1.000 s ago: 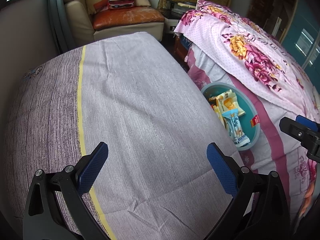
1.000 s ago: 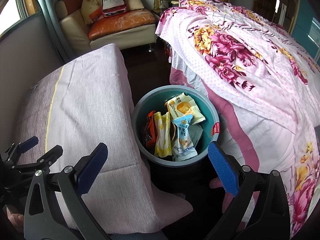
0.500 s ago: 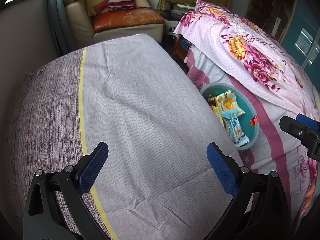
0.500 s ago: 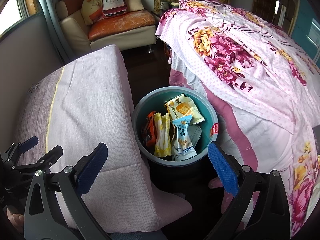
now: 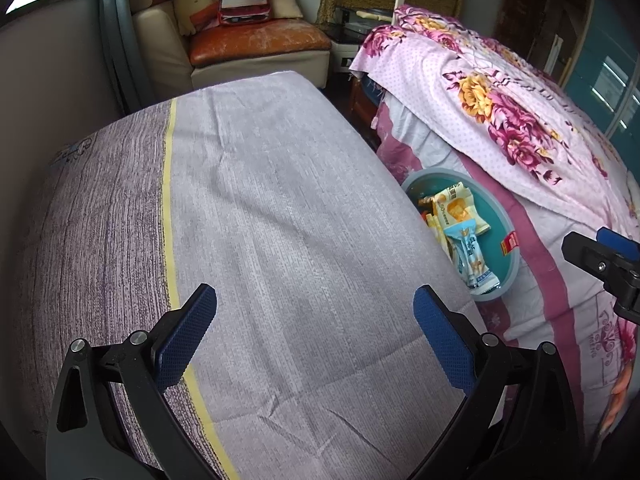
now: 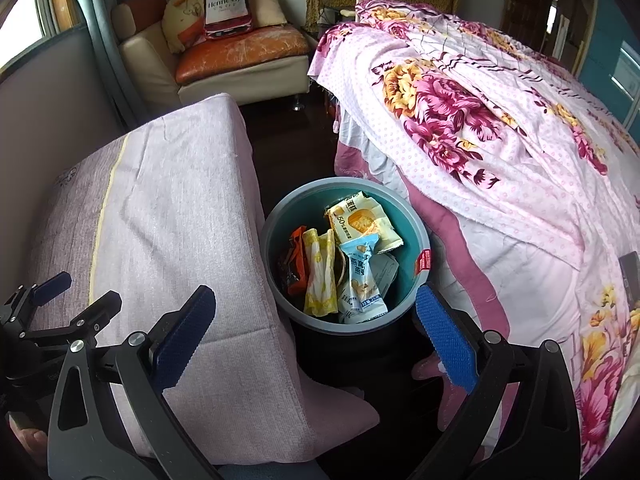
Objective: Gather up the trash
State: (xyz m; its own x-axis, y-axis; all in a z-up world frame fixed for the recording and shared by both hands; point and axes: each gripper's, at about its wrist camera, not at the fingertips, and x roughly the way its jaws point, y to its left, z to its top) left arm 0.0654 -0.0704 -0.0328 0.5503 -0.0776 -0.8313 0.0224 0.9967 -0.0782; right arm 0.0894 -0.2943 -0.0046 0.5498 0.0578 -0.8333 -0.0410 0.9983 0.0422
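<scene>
A round teal trash bin (image 6: 280, 216) stands on the floor between a cloth-covered table and a bed. It holds several snack wrappers: a cream cracker packet (image 6: 362, 222), a light blue packet (image 6: 362, 280), a yellow wrapper (image 6: 320, 276) and an orange one (image 6: 298, 258). The bin also shows in the left wrist view (image 5: 506, 272). My right gripper (image 6: 316, 338) is open and empty, above the bin's near rim. My left gripper (image 5: 314, 336) is open and empty over the table cloth (image 5: 260, 220). No loose trash shows on the cloth.
The table's lilac cloth has a yellow stripe (image 5: 170, 200). A bed with a pink floral cover (image 6: 480, 120) lies to the right. A cream and orange sofa (image 6: 240, 56) with a red bag stands at the back. Dark floor (image 6: 296, 140) runs between table and bed.
Both views have shifted only slightly; the bin has drifted a little up and left in the right wrist view. Both grippers stay open and empty.
</scene>
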